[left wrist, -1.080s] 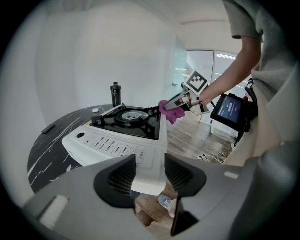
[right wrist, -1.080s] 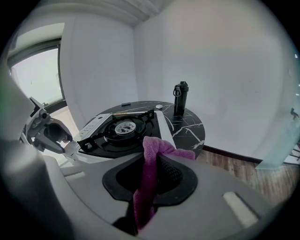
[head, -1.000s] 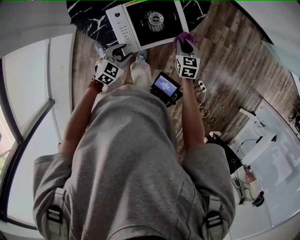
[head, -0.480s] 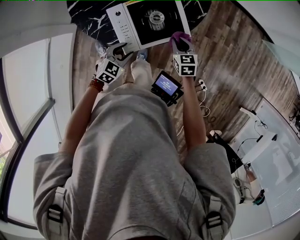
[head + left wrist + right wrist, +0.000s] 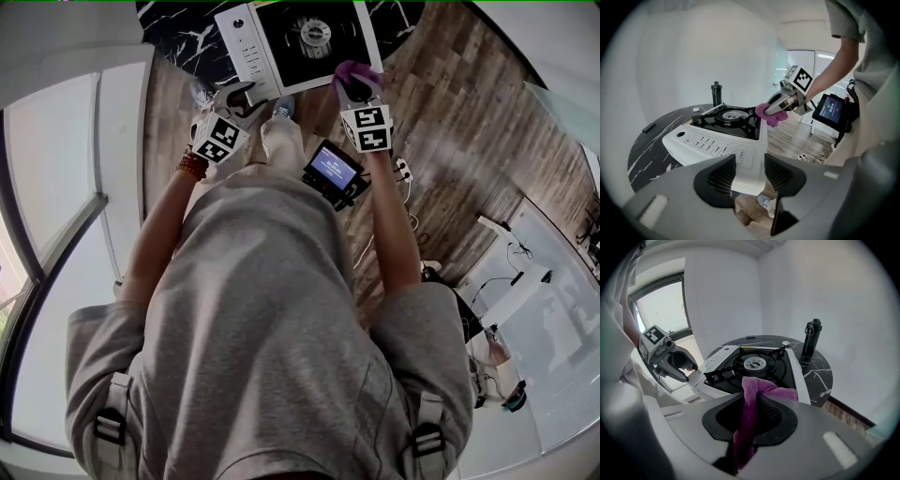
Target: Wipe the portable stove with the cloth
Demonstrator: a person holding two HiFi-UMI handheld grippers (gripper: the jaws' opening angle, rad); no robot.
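Looks steeply down, in the head view, on a portable stove (image 5: 246,47) at the near edge of a black marbled table (image 5: 183,42), with the left gripper (image 5: 239,97) at its near left corner and the right gripper (image 5: 356,89) at its near right edge. Shows only in the left gripper view: jaws partly apart, pads closed against the stove's white corner. Shows only in the right gripper view: jaws pinched tight on a purple cloth (image 5: 759,387), bunched above the pads and hanging below them, right at the stove's rim; contact with the rim unclear. Adds there a dark bottle (image 5: 811,336) upright on the table beyond the burner (image 5: 753,363). Keeps for the head view a lit screen (image 5: 333,171) above the wooden floor (image 5: 450,141), between the forearms
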